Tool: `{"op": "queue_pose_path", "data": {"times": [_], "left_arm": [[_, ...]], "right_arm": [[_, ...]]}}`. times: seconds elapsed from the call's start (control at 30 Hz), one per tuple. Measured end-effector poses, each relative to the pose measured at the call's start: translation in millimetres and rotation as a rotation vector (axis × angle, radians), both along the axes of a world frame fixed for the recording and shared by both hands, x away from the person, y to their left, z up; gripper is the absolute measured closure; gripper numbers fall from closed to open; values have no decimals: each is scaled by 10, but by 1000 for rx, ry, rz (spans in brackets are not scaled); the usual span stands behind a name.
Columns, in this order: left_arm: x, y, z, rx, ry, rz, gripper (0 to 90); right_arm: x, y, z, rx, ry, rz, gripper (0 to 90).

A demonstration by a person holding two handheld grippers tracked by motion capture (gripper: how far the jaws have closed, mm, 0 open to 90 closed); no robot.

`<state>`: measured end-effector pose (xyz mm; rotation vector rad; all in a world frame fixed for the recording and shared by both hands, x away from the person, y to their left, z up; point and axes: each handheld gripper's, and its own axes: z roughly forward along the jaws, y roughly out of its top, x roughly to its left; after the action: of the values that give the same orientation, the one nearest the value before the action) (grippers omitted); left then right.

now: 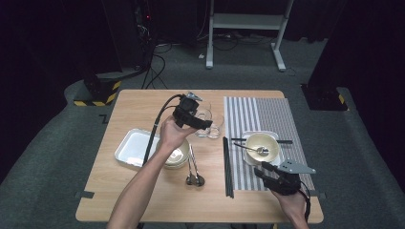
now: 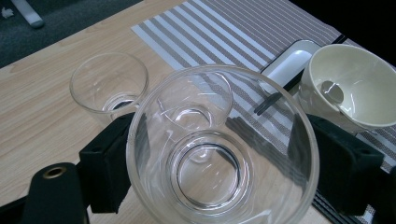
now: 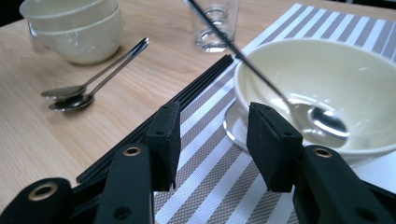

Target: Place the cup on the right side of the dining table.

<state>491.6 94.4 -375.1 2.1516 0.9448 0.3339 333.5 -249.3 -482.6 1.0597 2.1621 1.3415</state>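
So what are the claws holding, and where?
The left claw grips a clear glass by its sides. The right claw is open, holding nothing.

Clear glass (image 2: 223, 154) sitting upright between left gripper (image 2: 224, 163) pads, mouth facing up, hovering at table's 12 o'clock.

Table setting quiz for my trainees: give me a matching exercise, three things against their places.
Things:
1. clear drinking glass
2. metal spoon
3. black chopsticks

Places:
A. in the cream bowl
B. along the striped mat's left edge
C. between the left gripper's pads

Pairs: 1-C, 2-A, 3-B
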Motion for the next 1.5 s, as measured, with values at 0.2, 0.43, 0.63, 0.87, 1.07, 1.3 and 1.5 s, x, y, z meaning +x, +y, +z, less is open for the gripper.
{"op": "queue_pose_path", "data": {"times": [0.2, 0.43, 0.63, 0.87, 1.07, 1.3, 1.5], "left_arm": [[11, -24, 23, -5, -1, -11, 184], [25, -30, 27, -8, 8, -7, 184], [42, -29, 39, -9, 11, -8, 184], [60, -76, 73, -1, 8, -19, 185], [84, -118, 90, 0, 14, -26, 185], [108, -147, 106, -11, 16, -30, 185], [121, -178, 120, -12, 14, -32, 185]], "right_arm": [[96, -49, 113, 23, 15, 12, 549], [244, -57, 209, 8, 10, 8, 536], [392, -65, 290, 10, 7, 16, 489], [512, -35, 379, 12, -13, 17, 449], [623, -4, 423, 17, -12, 14, 397], [738, 24, 503, 30, -27, 19, 371], [839, 56, 567, 40, -28, 31, 362]]}}
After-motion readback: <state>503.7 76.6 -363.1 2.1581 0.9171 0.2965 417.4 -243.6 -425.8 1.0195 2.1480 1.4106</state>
